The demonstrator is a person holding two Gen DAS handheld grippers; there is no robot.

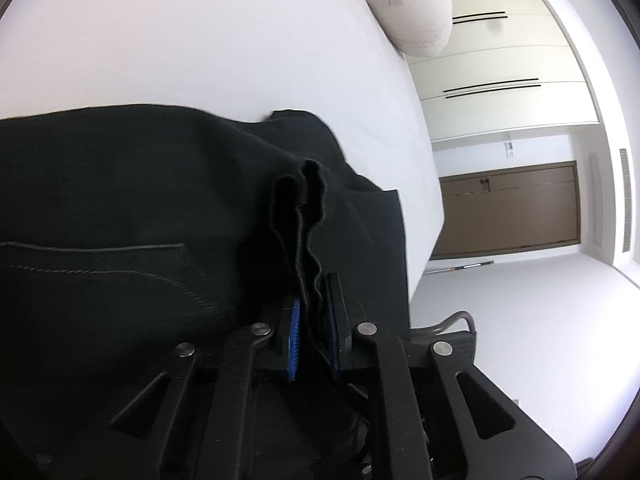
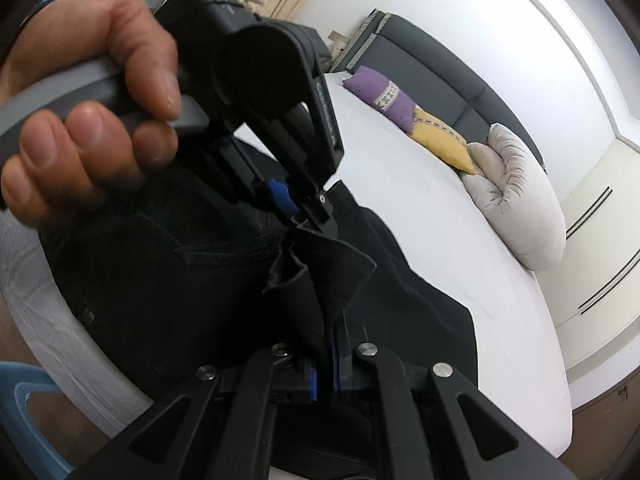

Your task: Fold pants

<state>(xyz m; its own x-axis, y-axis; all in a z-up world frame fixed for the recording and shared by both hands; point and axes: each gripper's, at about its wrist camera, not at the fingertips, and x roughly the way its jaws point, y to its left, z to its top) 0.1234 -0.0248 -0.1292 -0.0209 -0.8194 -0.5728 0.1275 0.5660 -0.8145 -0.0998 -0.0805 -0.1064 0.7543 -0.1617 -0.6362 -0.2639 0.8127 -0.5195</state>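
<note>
Black pants [image 1: 120, 208] lie on a white bed [image 1: 200, 40], with a back pocket seam showing at the left. My left gripper [image 1: 314, 316] is shut on a bunched edge of the pants, the fabric pinched between its blue pads [image 1: 295, 332]. In the right wrist view the pants [image 2: 168, 280] spread across the bed's near edge. My right gripper [image 2: 325, 360] is shut on another fold of the pants. The left gripper [image 2: 308, 216] shows there too, held by a hand [image 2: 88, 92], clamping the same cloth just above my right gripper.
A beige pillow [image 1: 412, 4] lies at the bed's far end, also seen in the right wrist view [image 2: 520, 200] next to a yellow cushion [image 2: 440, 136] and a purple cushion [image 2: 380, 96]. White wardrobes [image 1: 500, 72] and a brown door [image 1: 508, 212] stand beyond the bed.
</note>
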